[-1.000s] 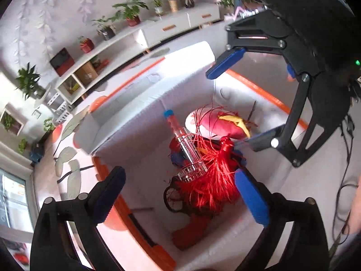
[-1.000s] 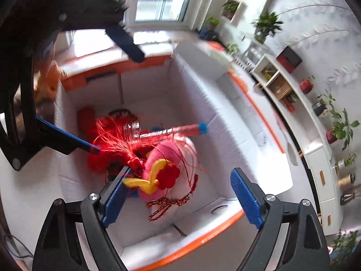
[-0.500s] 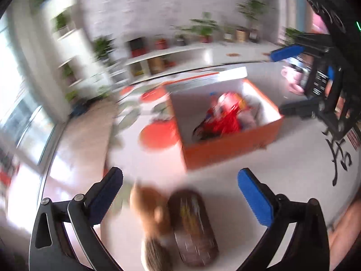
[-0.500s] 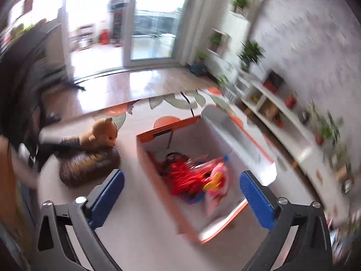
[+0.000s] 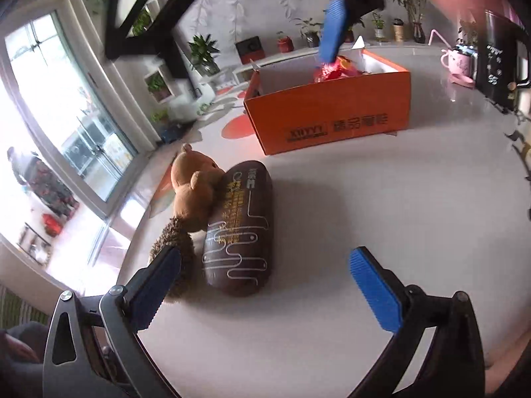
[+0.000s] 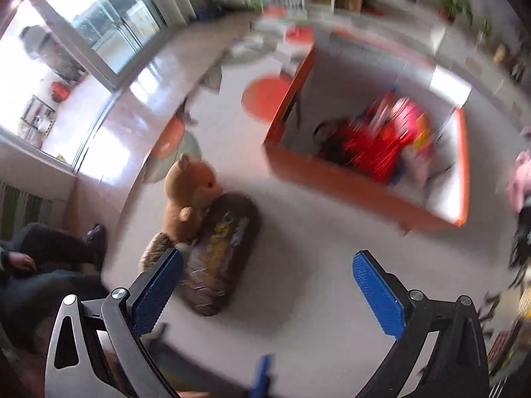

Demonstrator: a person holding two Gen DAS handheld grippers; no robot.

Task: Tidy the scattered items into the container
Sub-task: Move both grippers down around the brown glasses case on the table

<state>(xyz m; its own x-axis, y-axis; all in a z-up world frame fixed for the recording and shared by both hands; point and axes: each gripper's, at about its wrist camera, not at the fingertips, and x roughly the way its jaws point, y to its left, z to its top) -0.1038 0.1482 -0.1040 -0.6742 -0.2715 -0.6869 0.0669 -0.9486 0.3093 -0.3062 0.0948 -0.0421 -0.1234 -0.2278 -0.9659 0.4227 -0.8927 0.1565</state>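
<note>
An orange cardboard box [image 5: 332, 112] stands on the white table and holds red and pink toys [image 6: 388, 136]. A brown oval case [image 5: 239, 229] lies in front of it, with a brown teddy bear [image 5: 195, 185] leaning on its left side. My left gripper [image 5: 265, 285] is open and empty, low over the table just before the case. My right gripper [image 6: 268, 285] is open and empty, higher up, looking down on the case [image 6: 215, 252], the bear [image 6: 192, 192] and the box [image 6: 365, 185]. One of its blue fingers [image 5: 333, 30] shows above the box.
A pink cup [image 5: 461, 66] and a black appliance [image 5: 501, 63] stand at the table's right edge. A window [image 5: 66, 99] and plant shelves lie beyond the table. A seated person's legs [image 6: 43, 265] are at the left.
Both grippers have drawn back from inside the box and swung toward the case and the bear on the table. Both stay open and empty.
</note>
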